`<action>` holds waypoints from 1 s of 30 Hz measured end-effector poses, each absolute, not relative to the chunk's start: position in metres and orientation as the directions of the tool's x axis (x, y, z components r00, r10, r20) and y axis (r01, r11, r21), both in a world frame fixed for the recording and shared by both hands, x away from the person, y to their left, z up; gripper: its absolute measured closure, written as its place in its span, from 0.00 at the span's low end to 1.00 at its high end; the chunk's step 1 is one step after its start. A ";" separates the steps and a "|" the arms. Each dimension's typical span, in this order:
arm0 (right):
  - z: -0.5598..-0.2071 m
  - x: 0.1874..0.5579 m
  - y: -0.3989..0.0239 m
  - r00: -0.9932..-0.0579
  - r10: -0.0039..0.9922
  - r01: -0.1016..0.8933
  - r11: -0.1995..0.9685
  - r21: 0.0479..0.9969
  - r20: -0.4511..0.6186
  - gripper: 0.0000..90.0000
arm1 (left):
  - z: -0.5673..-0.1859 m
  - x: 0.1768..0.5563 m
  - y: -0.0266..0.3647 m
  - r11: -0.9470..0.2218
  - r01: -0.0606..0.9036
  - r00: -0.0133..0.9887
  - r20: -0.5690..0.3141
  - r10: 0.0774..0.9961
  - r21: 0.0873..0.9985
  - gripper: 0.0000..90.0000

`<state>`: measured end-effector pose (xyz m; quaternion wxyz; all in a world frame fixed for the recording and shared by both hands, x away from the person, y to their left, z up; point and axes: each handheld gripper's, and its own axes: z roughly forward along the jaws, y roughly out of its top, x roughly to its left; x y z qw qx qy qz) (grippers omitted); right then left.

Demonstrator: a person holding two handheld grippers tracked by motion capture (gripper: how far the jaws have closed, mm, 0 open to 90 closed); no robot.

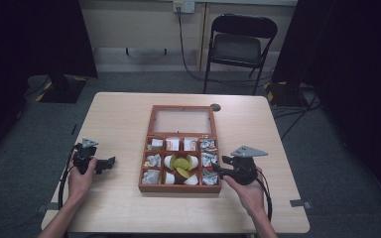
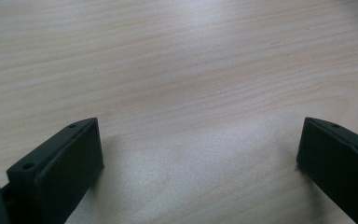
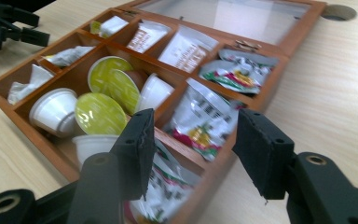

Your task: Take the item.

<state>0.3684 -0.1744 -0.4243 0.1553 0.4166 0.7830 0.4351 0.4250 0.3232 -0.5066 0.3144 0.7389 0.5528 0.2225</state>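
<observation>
Table [image 1: 129, 114] of pale wood took up the middle of the high view, with a black folding chair [image 1: 239, 47] behind it at 12 o'clock and dark curtains on both sides. Box [image 1: 179, 187], a wooden divided one, sat at the table's centre, its glass lid [image 1: 182, 120] laid open flat toward 12. Middle compartment held white cups [image 3: 53, 109] with yellow-green foil lids [image 3: 100, 113], lying tipped on their sides. Top row had paper sachets [image 3: 185, 46]; the column at 3 o'clock had crinkled foil packets [image 3: 200, 122]; the column at 9 o'clock had pale wrappers [image 3: 25, 83], contents unclear.

Left gripper [image 1: 110, 162] was at 9 o'clock from the box, well apart from it, held low over bare table by the left hand [image 1: 81, 179], pointing toward 3. In the left gripper view its jaws stood wide apart with nothing but wood grain between them.

Right gripper [image 1: 217, 167] was at the box's 4 o'clock corner, held by the right hand [image 1: 249, 191], pointing toward 9. In the right gripper view its jaws were spread, empty, hanging just above the near foil packets; touching or not, can't tell. A small round hole [image 1: 215, 107] in the tabletop sat at the lid's 2 o'clock corner.
</observation>
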 end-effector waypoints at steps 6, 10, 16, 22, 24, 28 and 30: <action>-0.422 0.374 -0.161 -0.627 0.771 0.508 0.290 0.811 0.116 0.53 | -0.506 0.425 0.323 -0.193 0.678 0.291 -0.019 0.957 0.709 0.00; -0.421 0.377 -0.153 -0.638 0.762 0.505 0.304 0.808 0.113 0.53 | -0.507 0.425 0.323 -0.192 0.678 0.291 -0.019 0.957 0.710 0.00; -0.420 0.381 -0.146 -0.653 0.748 0.497 0.307 0.812 0.117 0.53 | -0.507 0.425 0.323 -0.191 0.677 0.289 -0.019 0.957 0.711 0.00; -0.421 0.383 -0.136 -0.678 0.725 0.487 0.313 0.816 0.126 0.52 | -0.507 0.425 0.323 -0.193 0.677 0.291 -0.018 0.957 0.710 0.00; -0.420 0.383 -0.132 -0.686 0.717 0.482 0.318 0.816 0.126 0.52 | -0.507 0.425 0.323 -0.192 0.678 0.290 -0.019 0.957 0.710 0.00; -0.418 0.386 -0.122 -0.704 0.700 0.476 0.338 0.812 0.122 0.52 | -0.507 0.425 0.323 -0.192 0.677 0.290 -0.018 0.957 0.710 0.00; -0.419 0.387 -0.117 -0.712 0.690 0.473 0.336 0.814 0.129 0.52 | -0.507 0.425 0.323 -0.191 0.677 0.290 -0.019 0.957 0.711 0.00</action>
